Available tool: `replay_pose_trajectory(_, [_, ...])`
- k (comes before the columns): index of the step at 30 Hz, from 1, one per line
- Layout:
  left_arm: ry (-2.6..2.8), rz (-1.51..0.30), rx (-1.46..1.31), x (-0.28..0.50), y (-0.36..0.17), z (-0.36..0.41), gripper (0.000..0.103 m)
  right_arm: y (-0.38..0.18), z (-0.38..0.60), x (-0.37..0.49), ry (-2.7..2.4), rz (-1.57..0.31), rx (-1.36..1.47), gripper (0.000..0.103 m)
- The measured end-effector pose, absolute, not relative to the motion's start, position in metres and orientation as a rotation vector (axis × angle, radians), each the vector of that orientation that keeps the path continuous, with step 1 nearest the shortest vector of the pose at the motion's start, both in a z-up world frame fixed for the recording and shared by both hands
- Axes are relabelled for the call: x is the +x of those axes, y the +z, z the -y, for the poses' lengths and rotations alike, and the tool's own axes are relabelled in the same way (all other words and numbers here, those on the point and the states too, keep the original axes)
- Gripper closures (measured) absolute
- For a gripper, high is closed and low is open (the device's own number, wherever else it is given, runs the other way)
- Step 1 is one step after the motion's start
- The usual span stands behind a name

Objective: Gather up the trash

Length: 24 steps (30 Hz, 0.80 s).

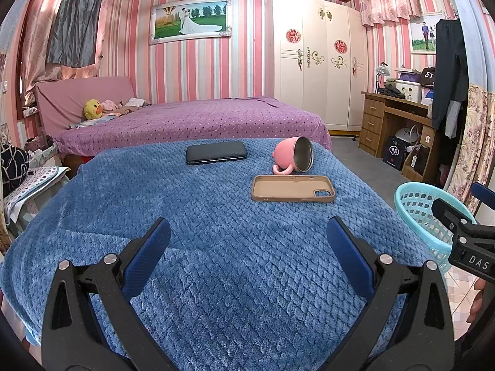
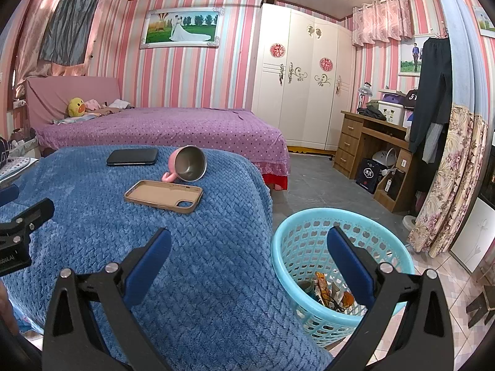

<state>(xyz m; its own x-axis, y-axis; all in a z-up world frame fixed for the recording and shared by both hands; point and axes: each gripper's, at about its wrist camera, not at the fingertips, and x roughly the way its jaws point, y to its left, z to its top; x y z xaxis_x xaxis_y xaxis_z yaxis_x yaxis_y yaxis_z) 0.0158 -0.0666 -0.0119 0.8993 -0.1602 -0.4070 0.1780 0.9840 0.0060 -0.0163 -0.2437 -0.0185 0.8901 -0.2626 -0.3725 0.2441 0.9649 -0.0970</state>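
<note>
We hold both hand-held grippers with jaws spread wide and empty: left hand-held gripper point(image 1: 249, 232) above the blue blanket point(image 1: 201, 247), right hand-held gripper point(image 2: 249, 241) over the basket point(image 2: 399, 259) rim. Trash point(image 2: 328, 290) lies inside the basket, beside the blanket. Mug point(image 1: 294, 154), phone case point(image 1: 292, 188), phone point(image 1: 216, 152) rest on the blanket.

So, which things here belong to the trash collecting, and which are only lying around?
Belong to the job:
- blue basket on the floor beside the table
- wrappers already inside it
- left gripper and right gripper, both open and empty

Just lying about on the blue blanket:
- pink cup, tipped on its side
- tan phone case
- black case
</note>
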Motion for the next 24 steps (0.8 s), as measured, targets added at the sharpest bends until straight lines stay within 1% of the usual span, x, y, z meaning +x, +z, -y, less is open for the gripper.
replay_pose_trajectory(24, [-0.176, -0.413, 0.047, 0.0139, -0.0094, 0.0666, 0.005, -0.019, 0.2434, -0.0161, -0.263, -0.394, -0.048, 0.005])
